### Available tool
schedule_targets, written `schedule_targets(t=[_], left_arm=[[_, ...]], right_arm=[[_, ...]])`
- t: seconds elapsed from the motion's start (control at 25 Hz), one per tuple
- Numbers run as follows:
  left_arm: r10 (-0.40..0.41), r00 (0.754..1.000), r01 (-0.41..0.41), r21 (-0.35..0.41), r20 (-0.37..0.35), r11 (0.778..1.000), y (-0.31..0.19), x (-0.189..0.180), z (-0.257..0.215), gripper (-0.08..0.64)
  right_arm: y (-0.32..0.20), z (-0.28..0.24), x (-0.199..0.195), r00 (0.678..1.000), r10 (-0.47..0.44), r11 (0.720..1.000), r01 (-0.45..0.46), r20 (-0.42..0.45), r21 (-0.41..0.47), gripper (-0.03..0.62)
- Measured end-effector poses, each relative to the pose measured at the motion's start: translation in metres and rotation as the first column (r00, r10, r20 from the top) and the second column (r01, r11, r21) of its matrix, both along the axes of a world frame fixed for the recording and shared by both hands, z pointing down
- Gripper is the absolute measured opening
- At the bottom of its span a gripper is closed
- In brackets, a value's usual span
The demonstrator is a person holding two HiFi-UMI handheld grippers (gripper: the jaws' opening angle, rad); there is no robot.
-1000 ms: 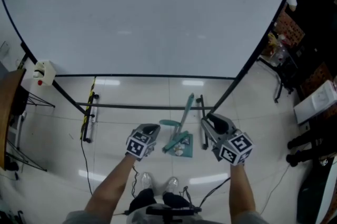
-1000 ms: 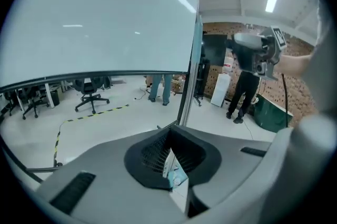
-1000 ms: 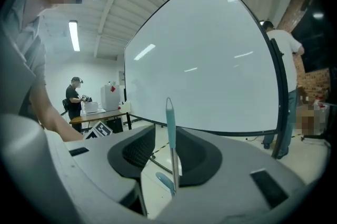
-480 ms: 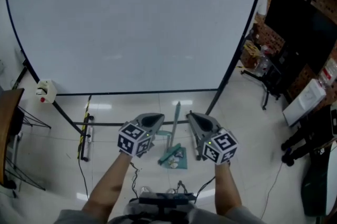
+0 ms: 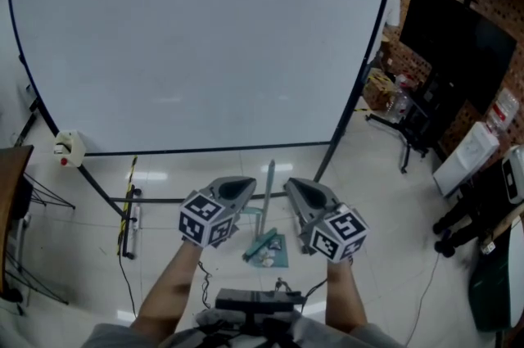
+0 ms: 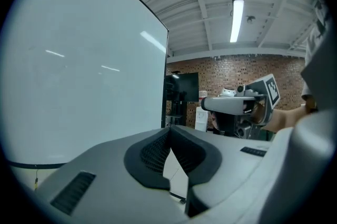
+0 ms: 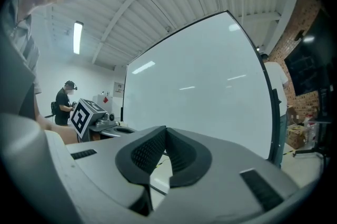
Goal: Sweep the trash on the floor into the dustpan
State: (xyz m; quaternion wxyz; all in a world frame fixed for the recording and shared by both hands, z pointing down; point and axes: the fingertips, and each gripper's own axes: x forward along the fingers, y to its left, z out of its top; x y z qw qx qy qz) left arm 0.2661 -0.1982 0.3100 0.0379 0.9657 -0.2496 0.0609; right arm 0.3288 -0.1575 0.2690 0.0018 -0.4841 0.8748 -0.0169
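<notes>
A teal dustpan point(image 5: 278, 250) lies on the tiled floor point(image 5: 368, 174) with pale trash point(image 5: 264, 255) in it. Held up left of the dustpan, the left gripper point(image 5: 246, 189) is closed and empty. The right gripper point(image 5: 292, 189), on the dustpan's right, is likewise closed and empty.

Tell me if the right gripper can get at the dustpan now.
Probably yes: nothing stands between the right gripper and the dustpan. The gripper is shut, empty and held above it, so it would have to lower and open.
</notes>
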Motion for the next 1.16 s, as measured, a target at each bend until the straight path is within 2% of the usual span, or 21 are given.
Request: schedule_targets(t=[1.16], left_arm=[[0.017,1.0,-0.017,-0.001,0.004,1.0,0.006,-0.003,0.0,0.002]], right_arm=[[0.001,-0.002,-0.011,1.0,-0.027,1.0,0.027,0.002,0.006,0.0]])
